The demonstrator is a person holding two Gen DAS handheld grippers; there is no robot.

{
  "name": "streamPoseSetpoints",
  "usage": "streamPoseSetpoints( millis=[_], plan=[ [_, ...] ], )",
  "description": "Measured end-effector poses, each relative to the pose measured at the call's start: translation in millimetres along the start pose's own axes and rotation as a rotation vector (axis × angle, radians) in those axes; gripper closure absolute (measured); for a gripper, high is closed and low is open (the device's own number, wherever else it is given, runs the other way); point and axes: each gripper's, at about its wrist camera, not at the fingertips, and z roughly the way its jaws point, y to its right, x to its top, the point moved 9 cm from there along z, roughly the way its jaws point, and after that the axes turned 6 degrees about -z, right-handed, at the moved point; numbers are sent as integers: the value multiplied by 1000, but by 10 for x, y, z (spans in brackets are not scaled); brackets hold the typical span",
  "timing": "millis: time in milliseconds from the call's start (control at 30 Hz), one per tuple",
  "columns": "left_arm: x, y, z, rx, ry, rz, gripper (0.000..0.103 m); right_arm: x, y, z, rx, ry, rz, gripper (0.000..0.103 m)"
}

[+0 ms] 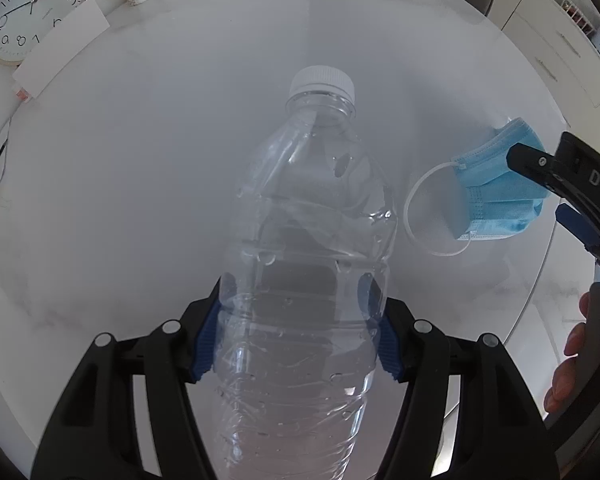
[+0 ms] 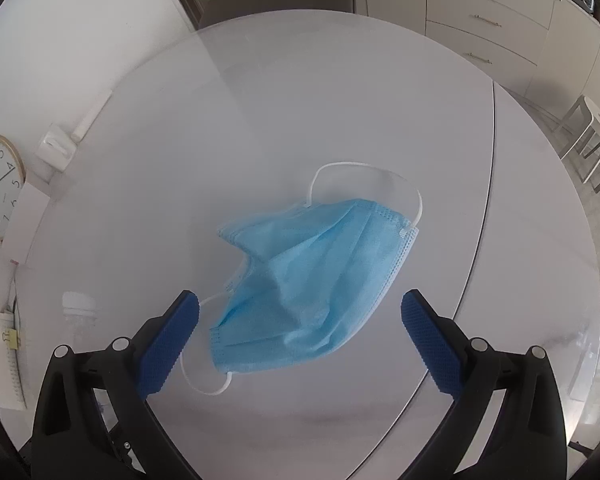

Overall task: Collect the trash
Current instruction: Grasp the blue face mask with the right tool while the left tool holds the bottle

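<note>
left tongs (image 1: 296,328): clamped on bottle (image 1: 312,248) at mid-body, cap toward 12, secure for carrying off | right tongs (image 2: 300,340): wide, straddling mask (image 2: 308,288) flat on worktop (image 2: 340,100), at 3 of bottle, set to pinch

One clear plastic bottle (image 1: 304,248) with one white cap (image 1: 322,80). One blue face mask (image 2: 312,284) with two white ear loops. One round wall clock (image 1: 32,4) at ten o'clock. One round white worktop (image 2: 340,100). Two grippers: left gripper (image 1: 298,320), right gripper (image 2: 300,340). One binder clip (image 2: 13,338). One white stool (image 2: 592,136) at two o'clock.
</note>
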Motion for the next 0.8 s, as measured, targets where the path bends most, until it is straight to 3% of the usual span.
streamPoseSetpoints(
  millis=[100,200,267,300,367,400,433,633,800],
  plan=[
    [-44,28,-23,-13,-7,-5,41,7,-64,151,-1,-33,-46,3],
    [126,-175,82,-18,-5,11,41,-16,-173,306,-25,-63,-196,3],
    [176,-214,111,-21,-5,17,41,-34,-248,359,-15,-69,-309,18],
    [169,-221,112,-23,-6,18,41,-44,-266,378,-19,-78,-357,36],
    [267,-325,152,-24,-8,14,41,-30,-295,355,-17,-73,-434,60],
    [270,-337,153,-26,-9,11,41,-23,-310,340,2,-81,-446,81],
    [270,-340,149,-30,-9,6,41,-17,-318,322,17,-87,-451,87],
    [236,-375,6,-40,21,20,41,-75,-415,72,25,-60,-482,89],
    [28,-487,-312,-61,42,30,41,-410,-585,-376,59,-19,-525,89]
  ],
)
